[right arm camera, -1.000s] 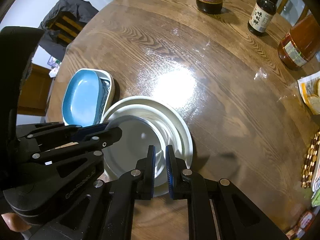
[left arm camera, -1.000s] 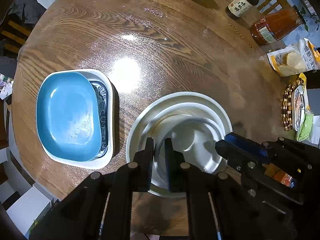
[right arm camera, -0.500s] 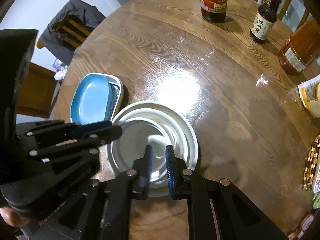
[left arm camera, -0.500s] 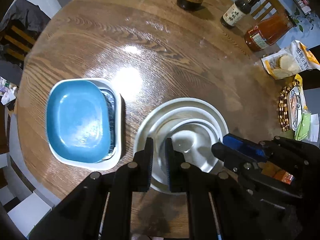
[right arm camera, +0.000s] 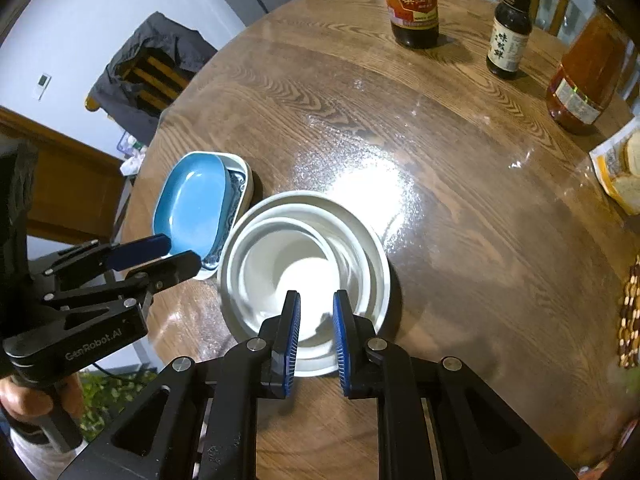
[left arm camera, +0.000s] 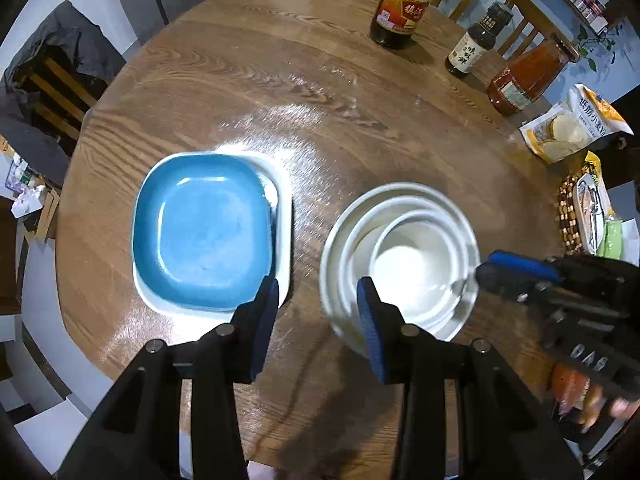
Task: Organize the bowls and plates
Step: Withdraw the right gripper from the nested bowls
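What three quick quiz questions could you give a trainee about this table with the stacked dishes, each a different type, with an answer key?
1. True or false: the blue plate sits on top of a white rectangular dish.
2. Multiple choice: the nested white bowls are (A) beside the blue plate, (B) stacked on it, (C) on a chair.
3. Fill in: between the pads of the left gripper there is ____.

Key
1. True.
2. A.
3. Nothing; its jaws are opening over the wooden table, as are those of the right gripper, above the bowls' near rim.

Counter (left arm camera: 248, 92) glossy wood grain w/ glare; white bowls (left arm camera: 400, 256) glazed ceramic; blue plate (left arm camera: 200, 232) smooth, semi-gloss.
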`<state>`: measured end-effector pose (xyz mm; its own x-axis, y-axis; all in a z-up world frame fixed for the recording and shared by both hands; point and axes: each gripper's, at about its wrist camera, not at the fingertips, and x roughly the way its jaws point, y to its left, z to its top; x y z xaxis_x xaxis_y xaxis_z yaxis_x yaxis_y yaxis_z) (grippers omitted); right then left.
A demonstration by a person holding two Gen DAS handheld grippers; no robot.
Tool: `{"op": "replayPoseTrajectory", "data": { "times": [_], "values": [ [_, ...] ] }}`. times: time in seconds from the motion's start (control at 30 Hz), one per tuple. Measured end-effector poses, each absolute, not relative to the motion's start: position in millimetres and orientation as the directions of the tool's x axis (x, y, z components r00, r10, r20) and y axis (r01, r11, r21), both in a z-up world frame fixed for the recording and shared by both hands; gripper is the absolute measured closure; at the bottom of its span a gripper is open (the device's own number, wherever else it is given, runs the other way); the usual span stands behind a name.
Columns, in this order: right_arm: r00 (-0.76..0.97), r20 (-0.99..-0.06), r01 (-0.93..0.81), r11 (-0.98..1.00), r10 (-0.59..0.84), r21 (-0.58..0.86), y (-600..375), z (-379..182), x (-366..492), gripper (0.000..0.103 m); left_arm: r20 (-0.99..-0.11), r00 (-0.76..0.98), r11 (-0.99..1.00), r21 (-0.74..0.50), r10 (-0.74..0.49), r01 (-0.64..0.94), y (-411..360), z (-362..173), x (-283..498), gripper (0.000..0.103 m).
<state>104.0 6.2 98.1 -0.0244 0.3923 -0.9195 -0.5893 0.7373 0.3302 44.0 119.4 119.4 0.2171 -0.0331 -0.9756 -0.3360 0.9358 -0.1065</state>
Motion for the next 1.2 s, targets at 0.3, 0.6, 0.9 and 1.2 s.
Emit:
{"op": "replayPoseTrajectory", "data": {
  "times": [0.3,0.6,0.9,1.2],
  "values": [
    [0.016,-0.915,-0.58,0.749,0.403,0.32,-10,97,100,0.051,-0.973,0.232,0.928,-0.07,0.017,-0.365,126,108,25,0.062],
    [0.066,-0.923,-0.528,0.798,0.379,0.29,-34,86,108,0.034,-0.965,0.257,0.915,-0.053,0.056,-0.401,136,106,16,0.046],
    [0.058,-0.915,-0.439,0.833,0.399,0.336,-51,64,122,0.034,-0.965,0.259,0.907,-0.081,0.032,-0.413,137,97,26,0.045],
    [0.046,-0.908,-0.411,0.836,0.417,0.363,-55,54,123,0.033,-0.967,0.256,0.893,-0.112,0.004,-0.436,137,83,31,0.046]
  ]
}}
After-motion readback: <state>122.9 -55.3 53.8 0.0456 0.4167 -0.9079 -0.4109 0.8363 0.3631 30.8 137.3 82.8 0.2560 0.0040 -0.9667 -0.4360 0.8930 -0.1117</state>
